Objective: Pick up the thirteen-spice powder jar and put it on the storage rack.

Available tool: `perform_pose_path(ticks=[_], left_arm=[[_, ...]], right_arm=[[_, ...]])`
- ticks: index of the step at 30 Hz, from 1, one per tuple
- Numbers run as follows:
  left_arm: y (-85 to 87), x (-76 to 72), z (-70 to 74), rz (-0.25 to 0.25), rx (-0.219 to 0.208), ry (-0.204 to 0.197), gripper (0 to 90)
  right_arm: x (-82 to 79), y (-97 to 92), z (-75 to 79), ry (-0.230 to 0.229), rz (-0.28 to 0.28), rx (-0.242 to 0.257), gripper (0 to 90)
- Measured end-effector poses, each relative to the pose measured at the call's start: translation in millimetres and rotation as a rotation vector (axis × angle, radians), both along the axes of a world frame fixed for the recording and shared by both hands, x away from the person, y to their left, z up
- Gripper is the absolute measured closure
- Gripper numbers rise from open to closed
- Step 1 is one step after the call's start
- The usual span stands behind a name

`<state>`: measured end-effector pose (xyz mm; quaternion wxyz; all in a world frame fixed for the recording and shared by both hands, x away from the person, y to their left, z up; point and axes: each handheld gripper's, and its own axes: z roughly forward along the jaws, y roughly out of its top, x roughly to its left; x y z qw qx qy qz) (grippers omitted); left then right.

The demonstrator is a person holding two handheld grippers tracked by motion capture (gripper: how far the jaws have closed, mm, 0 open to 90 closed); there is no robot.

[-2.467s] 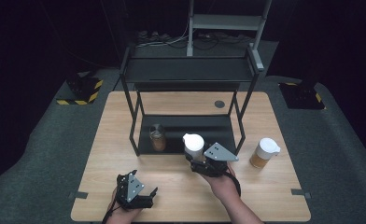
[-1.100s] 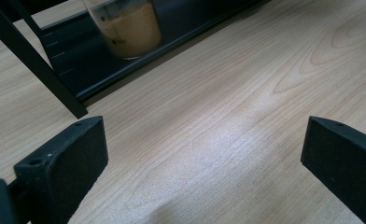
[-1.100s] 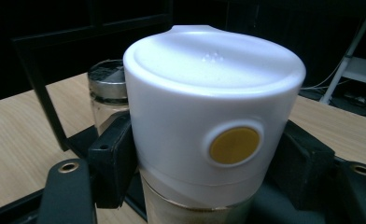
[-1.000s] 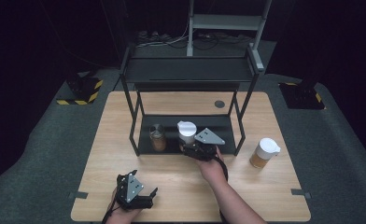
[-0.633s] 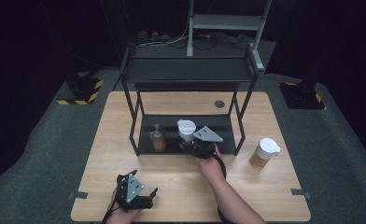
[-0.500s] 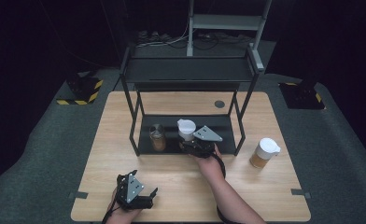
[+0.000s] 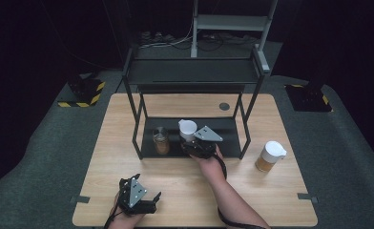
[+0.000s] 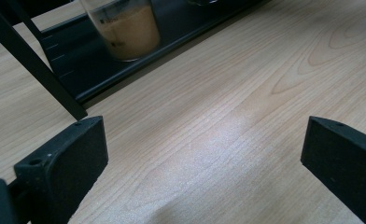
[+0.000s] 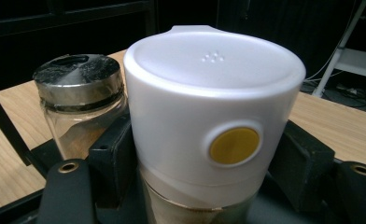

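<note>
My right gripper point(image 7: 191, 144) is shut on a jar with a white lid point(image 7: 187, 128), its pads pressing the jar's sides below the lid point(image 9: 214, 107). The lid bears a yellow dot. The jar is held at the front of the black rack's lower tray point(image 7: 225, 130), close beside a glass jar with a metal lid point(image 7: 161, 140) point(image 9: 78, 100) that holds brown powder. Whether the held jar rests on the tray I cannot tell. My left gripper point(image 7: 141, 188) point(image 8: 204, 154) lies open on the wooden table point(image 7: 185, 186) near its front left, with bare wood between its jaws.
The black rack point(image 7: 194, 71) has a top shelf above the tray and slim legs point(image 7: 136, 129) at the corners. A second white-lidded jar point(image 7: 271, 156) with brown contents stands on the table to the right of the rack. The glass jar point(image 8: 125, 28) stands ahead of my left gripper.
The right gripper has carried the white-lidded jar away from the person and slightly left, in under the rack's top shelf beside the glass jar. The left gripper has stayed put.
</note>
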<state>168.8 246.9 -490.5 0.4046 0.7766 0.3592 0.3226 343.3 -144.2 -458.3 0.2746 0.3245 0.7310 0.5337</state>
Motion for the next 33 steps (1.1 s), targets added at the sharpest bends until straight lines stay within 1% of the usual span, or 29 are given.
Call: perform_pose_path(ticks=[10,15,18,26,33], left_arm=[[2.0,0.4,-0.3,0.002,-0.014,0.002,0.9],[2.2,0.5,-0.3,0.001,-0.014,0.003,0.9],[2.9,0.7,-0.4,0.003,-0.021,0.004,0.9],[3.5,0.8,-0.5,0.005,-0.026,0.006,0.9],[3.2,0.6,-0.6,0.004,-0.024,0.004,0.9]], right_arm=[[6.2,5.5,0.8,0.004,-0.007,-0.006,30.2],[8.3,7.4,-2.0,0.012,-0.008,-0.008,30.1],[9.2,8.2,-3.3,0.015,-0.007,-0.013,30.1],[13.0,7.0,-5.2,0.034,-0.013,0.006,30.1],[11.3,6.0,-8.5,0.023,-0.011,0.008,30.0]])
